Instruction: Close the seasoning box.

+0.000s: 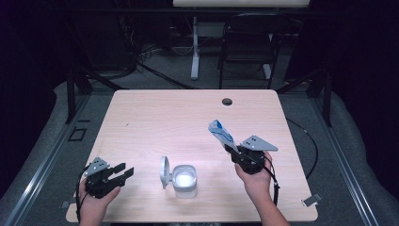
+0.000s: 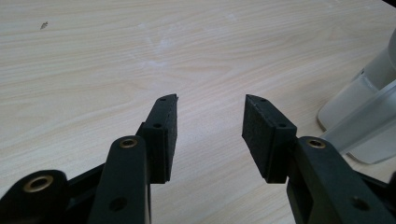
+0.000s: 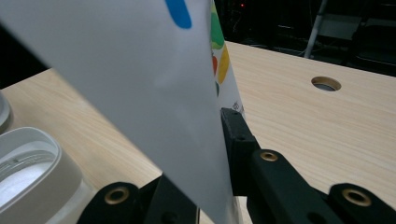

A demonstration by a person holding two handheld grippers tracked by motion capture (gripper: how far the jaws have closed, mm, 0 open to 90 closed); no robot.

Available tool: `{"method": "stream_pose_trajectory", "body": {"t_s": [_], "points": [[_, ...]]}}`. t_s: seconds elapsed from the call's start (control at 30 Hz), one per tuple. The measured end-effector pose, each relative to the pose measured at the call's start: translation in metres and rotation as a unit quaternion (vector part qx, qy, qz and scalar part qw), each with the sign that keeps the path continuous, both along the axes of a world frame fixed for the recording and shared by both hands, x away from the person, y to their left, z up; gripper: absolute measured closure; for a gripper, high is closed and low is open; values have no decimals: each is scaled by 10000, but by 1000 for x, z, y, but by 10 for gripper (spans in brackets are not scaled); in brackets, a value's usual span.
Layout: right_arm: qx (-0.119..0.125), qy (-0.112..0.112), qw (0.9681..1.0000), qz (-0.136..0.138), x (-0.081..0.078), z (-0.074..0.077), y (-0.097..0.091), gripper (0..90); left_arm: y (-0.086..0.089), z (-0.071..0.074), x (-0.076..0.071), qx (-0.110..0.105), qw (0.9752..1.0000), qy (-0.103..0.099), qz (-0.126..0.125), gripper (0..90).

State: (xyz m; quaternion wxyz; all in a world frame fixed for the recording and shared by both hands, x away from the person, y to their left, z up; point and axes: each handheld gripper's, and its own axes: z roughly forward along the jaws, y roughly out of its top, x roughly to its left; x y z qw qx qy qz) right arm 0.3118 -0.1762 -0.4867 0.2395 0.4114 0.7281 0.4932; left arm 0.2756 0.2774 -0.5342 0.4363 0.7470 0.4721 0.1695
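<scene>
- High view: my right gripper [image 1: 234, 151] is clamping a blue-and-white packet [image 1: 221, 132], holding it tilted above the right half of the table [image 1: 155, 113].
- Right gripper view: my jaws are pressing on the packet's [image 3: 140, 84] lower end, nearly closed on it.
- My left gripper [image 1: 123, 172] is resting near the table's front left edge, jaws spread wide and gripping nothing.
- A white container [image 1: 184, 180] is standing between my grippers, lid [image 1: 163, 170] flipped open.
</scene>
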Motion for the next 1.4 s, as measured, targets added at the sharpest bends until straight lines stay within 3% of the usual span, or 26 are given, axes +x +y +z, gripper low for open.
{"method": "stream_pose_trajectory", "body": {"t_s": [0.43, 0.8, 1.17, 1.4], "points": [[42, 341, 9987, -370, 11, -15, -9, 851, 0, 0, 0, -15, 10000, -11, 0, 557], [41, 722, 9940, -819, 20, -39, -24, 852, 0, 0, 0, -4, 10000, -3, -2, 557], [-32, 1198, 9876, -1015, 25, -62, -34, 852, 0, -1, 0, -7, 10000, 15, -14, 557], [159, 1398, 9843, -1067, 26, -71, -36, 852, 0, -1, 0, -8, 10000, 20, -16, 557]]}}
